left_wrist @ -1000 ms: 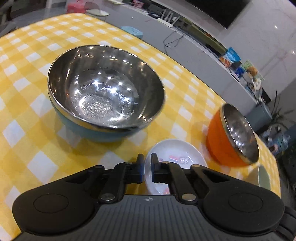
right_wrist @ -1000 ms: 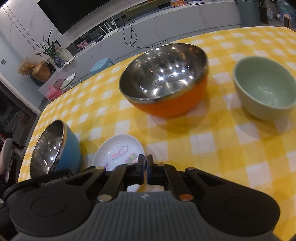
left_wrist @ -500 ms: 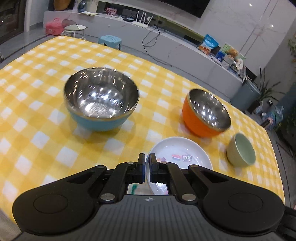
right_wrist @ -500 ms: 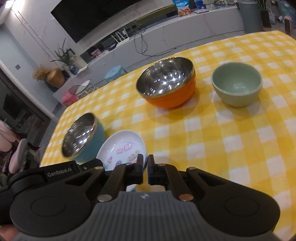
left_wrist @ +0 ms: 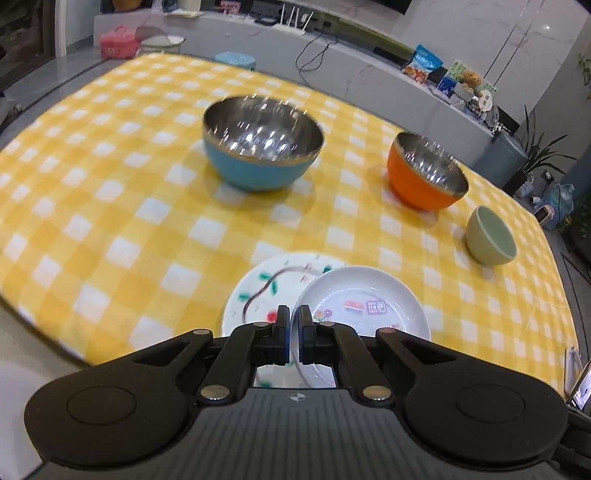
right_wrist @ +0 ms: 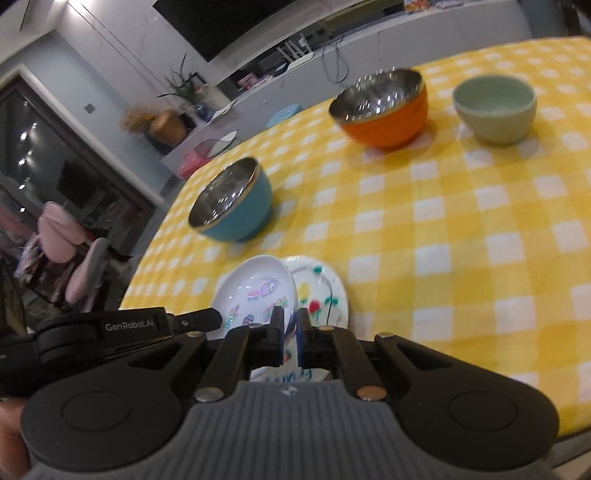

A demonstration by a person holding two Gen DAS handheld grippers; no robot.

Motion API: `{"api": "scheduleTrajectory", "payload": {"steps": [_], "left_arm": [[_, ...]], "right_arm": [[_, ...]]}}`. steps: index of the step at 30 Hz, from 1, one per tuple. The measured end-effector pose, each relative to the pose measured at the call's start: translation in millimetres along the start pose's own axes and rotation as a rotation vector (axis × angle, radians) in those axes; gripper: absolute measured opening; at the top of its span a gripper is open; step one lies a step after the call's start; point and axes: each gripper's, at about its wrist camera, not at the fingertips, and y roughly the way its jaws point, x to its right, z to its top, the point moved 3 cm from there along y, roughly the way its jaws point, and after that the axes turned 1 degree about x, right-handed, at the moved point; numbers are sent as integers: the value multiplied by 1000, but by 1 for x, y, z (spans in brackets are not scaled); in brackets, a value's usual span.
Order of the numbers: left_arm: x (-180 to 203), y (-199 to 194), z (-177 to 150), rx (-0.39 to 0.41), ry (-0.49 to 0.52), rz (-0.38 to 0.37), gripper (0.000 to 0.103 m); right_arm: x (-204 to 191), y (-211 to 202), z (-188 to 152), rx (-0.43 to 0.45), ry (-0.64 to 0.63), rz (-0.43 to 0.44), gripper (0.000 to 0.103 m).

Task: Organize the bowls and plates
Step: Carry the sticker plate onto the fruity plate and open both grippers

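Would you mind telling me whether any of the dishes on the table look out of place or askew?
Yes: the small white dish overlaps the floral plate, tilted across its edge rather than nested flat. The blue bowl, orange bowl and green bowl sit upright and apart.

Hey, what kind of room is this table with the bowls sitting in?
Most likely a home living and dining room: a table under a yellow checked cloth, a long low media console with a router and snacks, and a wall-mounted TV.

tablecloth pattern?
Yellow and white checks on the tablecloth; clearest in the right wrist view.
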Motion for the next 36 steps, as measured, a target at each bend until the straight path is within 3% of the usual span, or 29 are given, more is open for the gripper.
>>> {"api": "scheduleTrajectory", "payload": {"steps": [8, 16, 24, 36], "left_arm": [[-12, 9, -8, -67, -65, 8, 4], [-16, 14, -5, -26, -88, 47, 4], [-22, 20, -5, -53, -122, 50, 4], [-25, 24, -6, -71, -143, 43, 4]], "right_arm": [[10, 12, -10, -27, 31, 28, 4], [12, 29, -4, 6, 28, 36, 3], [19, 46, -7, -26, 27, 15, 3], [17, 46, -12, -8, -13, 11, 6]]}}
